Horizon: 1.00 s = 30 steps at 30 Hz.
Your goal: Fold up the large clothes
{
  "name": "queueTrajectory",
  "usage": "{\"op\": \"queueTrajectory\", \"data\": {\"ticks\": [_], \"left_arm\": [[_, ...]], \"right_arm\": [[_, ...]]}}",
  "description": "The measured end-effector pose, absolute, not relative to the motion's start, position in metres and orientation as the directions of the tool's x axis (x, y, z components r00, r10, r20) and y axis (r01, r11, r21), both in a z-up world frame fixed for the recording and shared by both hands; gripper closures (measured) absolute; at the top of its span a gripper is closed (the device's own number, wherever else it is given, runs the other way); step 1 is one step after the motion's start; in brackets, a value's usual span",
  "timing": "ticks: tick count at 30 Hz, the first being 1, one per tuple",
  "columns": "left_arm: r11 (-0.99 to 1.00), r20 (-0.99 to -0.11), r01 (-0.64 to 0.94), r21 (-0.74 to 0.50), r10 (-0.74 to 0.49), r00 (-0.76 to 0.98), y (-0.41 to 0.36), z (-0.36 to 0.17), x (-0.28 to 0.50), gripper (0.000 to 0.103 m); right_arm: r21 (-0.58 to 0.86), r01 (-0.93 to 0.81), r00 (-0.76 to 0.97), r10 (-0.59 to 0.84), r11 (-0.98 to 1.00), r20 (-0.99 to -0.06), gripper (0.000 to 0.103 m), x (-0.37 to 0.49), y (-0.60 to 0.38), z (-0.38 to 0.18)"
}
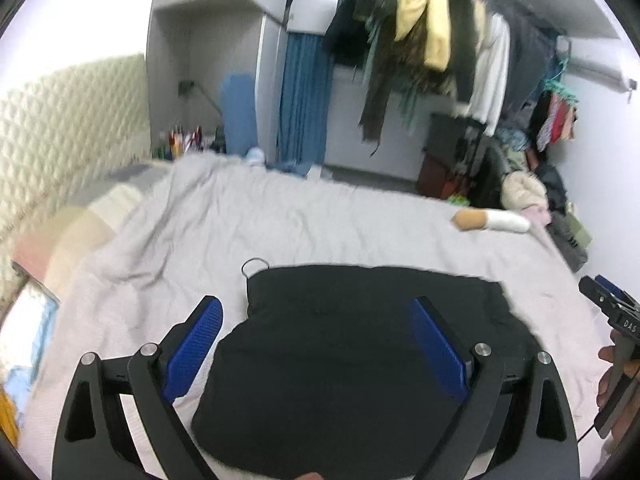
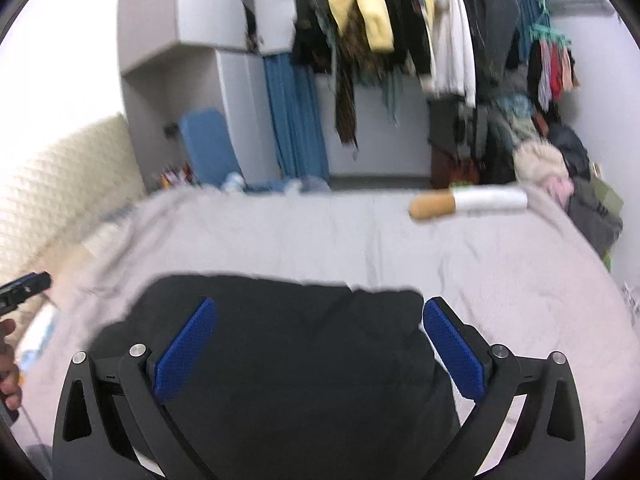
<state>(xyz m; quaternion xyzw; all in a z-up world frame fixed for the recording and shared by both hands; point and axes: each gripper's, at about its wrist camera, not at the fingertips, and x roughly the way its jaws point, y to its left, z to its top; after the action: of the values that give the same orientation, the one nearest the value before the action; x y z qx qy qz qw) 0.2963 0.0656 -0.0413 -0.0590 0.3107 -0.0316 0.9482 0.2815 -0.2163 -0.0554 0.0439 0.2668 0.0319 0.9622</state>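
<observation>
A black garment (image 1: 340,360) (image 2: 300,360) lies folded in a thick bundle on the grey bed sheet (image 1: 280,220) (image 2: 500,280). A thin metal ring (image 1: 256,266) sticks out at its far left corner. My left gripper (image 1: 316,304) hangs open above the bundle's left part, and its blue pads (image 1: 192,356) grip nothing. My right gripper (image 2: 320,308) hangs open above the right part, also holding nothing. Each gripper shows at the edge of the other's view: the right gripper (image 1: 608,304) with a hand on it, and the left gripper (image 2: 24,288).
A roller with a tan handle and a white roll (image 1: 492,222) (image 2: 468,202) lies on the far right of the bed. Beyond the bed hangs a crowded clothes rail (image 1: 432,40) (image 2: 400,20). A padded headboard (image 1: 60,128) runs along the left.
</observation>
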Motion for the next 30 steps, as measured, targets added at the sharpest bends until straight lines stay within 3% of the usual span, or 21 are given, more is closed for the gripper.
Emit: {"op": "queueTrajectory", "data": {"ticks": [6,14,21,30], "left_arm": [[0.980,-0.499,0.092,-0.176,-0.170,0.850,0.056,0.028,0.214,0.008],[0.984,-0.428,0.123,-0.130,-0.167,0.888,0.036,0.053,0.122,0.007],[0.983,-0.412,0.153,-0.099,-0.180,0.893,0.012,0.040,0.072,0.007],[0.981,-0.451,0.165,-0.101,-0.193,0.871,-0.003,0.008,0.044,0.007]], "right_arm": [[0.139,-0.125,0.919,0.167,0.982,-0.357,0.000,0.199,-0.198,0.026],[0.136,-0.165,0.944,0.196,0.977,-0.265,0.000,0.120,-0.183,0.037],[0.148,-0.168,0.947,0.201,0.975,-0.250,0.000,0.074,-0.175,0.017],[0.142,-0.118,0.938,0.157,0.983,-0.309,0.000,0.041,-0.170,-0.014]]}}
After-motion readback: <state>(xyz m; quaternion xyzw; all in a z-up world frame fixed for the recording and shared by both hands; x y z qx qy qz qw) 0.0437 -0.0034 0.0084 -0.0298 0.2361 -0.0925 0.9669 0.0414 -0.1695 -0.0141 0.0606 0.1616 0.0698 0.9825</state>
